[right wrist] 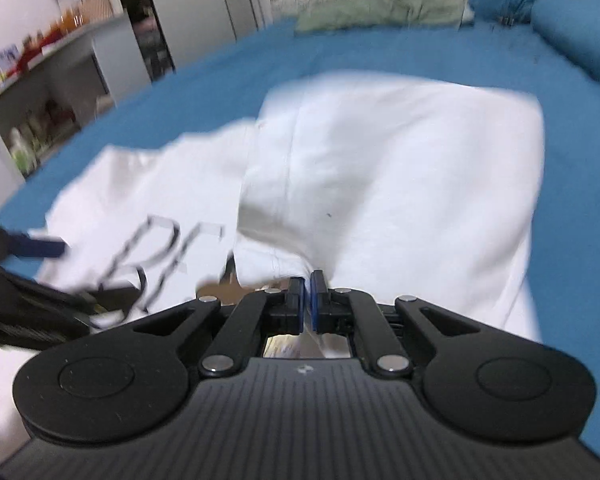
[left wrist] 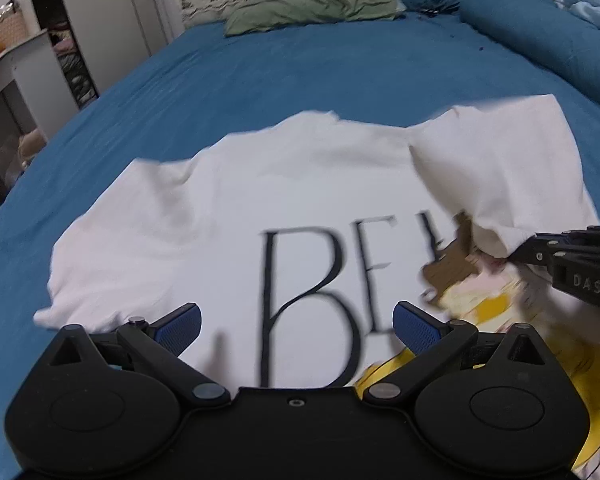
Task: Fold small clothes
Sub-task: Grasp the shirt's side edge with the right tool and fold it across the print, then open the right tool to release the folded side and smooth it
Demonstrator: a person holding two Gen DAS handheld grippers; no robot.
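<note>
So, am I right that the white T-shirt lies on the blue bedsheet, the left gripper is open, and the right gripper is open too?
Not quite: the right gripper is shut on the white T-shirt, its fingers pinching a folded edge, as the right wrist view shows. The rest holds: the shirt lies on the blue bedsheet, and the left gripper is open.

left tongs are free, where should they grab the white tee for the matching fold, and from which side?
Probably the white T-shirt's flat left sleeve edge, approached from the left over the blue bedsheet. That side lies spread and unfolded, while the right tongs already pinch the right side folded over. The left tongs are open above the print.
</note>
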